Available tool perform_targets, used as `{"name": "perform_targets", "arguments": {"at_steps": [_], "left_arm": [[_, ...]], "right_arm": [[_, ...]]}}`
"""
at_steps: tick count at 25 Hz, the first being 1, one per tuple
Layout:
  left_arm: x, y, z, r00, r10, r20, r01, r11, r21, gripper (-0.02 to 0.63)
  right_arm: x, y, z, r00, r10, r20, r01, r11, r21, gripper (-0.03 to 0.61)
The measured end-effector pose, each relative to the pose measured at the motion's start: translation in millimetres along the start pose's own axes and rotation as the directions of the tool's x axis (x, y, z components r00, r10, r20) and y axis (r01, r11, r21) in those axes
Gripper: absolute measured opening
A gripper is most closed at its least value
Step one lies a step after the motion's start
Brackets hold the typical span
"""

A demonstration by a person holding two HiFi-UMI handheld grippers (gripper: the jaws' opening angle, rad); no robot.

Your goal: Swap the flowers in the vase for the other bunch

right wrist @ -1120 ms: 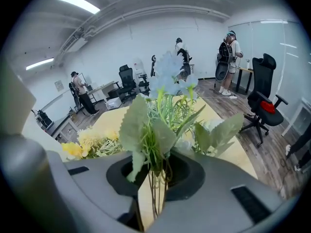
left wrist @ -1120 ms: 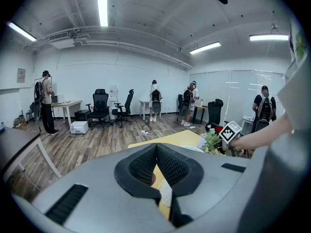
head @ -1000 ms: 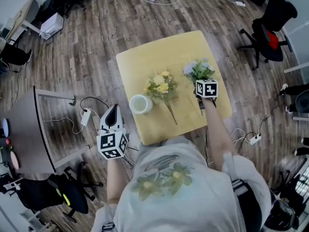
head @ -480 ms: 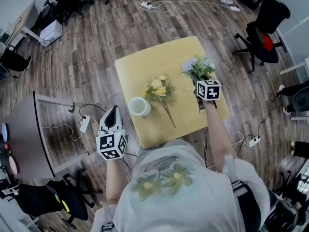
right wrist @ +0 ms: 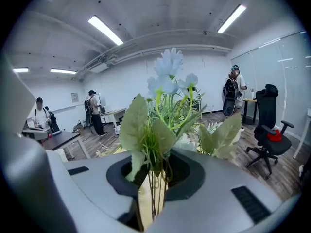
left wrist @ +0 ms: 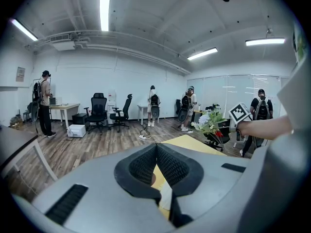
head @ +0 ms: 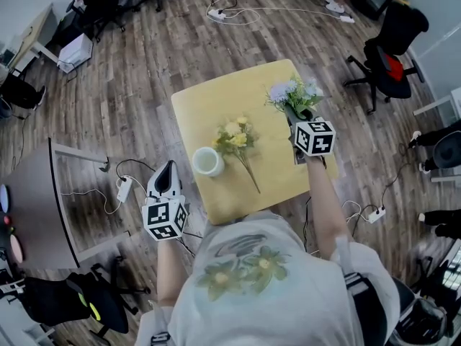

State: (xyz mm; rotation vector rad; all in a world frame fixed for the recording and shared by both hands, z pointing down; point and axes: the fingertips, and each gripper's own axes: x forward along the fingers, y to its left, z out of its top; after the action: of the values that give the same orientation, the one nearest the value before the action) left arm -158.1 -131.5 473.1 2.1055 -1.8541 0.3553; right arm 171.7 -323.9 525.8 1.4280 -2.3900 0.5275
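Note:
A white vase (head: pixel 208 161) stands near the front left of the yellow table (head: pixel 216 96). Beside it a yellow bunch (head: pixel 235 135) lies flat, stems toward me. My right gripper (head: pixel 293 119) is shut on the stems of a pale blue and white bunch (head: pixel 292 96) and holds it in the air over the table's right side. The right gripper view shows those stems (right wrist: pixel 154 188) clamped between the jaws of the right gripper (right wrist: pixel 155 171), leaves and blooms (right wrist: pixel 167 89) upright. My left gripper (head: pixel 167 169) hangs left of the table, shut and empty; the left gripper (left wrist: pixel 156 149) shows touching pads.
Black office chairs (head: pixel 392 49) stand at the right, and cables with power strips (head: pixel 126 188) lie on the wooden floor. A grey desk (head: pixel 39 200) is at the left. People (left wrist: pixel 43 101) stand far off in the room.
My right gripper has risen with the blue and white bunch, lifting it off the table. The left gripper, vase and yellow bunch have stayed put.

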Motion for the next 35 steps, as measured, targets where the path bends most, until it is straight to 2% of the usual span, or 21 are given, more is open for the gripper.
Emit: {"name": "perform_targets", "arguments": {"at_steps": [5,12,24,29,35], "left_arm": [[-3,3,0,1.0,-0.001,0.001,0.001,1.0,-0.005,0.017],[-6,7,-5,1.0,-0.003,0.004,0.003,1.0,-0.009,0.017],[-13,12,-5,1.0,0.01,0.011,-0.01,1.0,-0.014,0.017],[-16,15,-7,1.0,0.021,0.01,-0.021,1.0,-0.02,0.017],[-26,21,-10,0.999,0.036,0.013,-0.035,0.999,-0.029,0.017]], "right_arm": [[-15,15,31,0.996,0.021,0.084,-0.019,1.0,-0.021,0.088],[-35,41,73,0.977,0.057,0.207,-0.044,0.997,-0.069,0.089],[-59,82,124,0.934,0.143,0.327,-0.106,0.986,-0.126,0.089],[-66,103,144,0.907,0.192,0.375,-0.149,0.979,-0.141,0.089],[-77,146,170,0.859,0.278,0.429,-0.228,0.96,-0.166,0.089]]}}
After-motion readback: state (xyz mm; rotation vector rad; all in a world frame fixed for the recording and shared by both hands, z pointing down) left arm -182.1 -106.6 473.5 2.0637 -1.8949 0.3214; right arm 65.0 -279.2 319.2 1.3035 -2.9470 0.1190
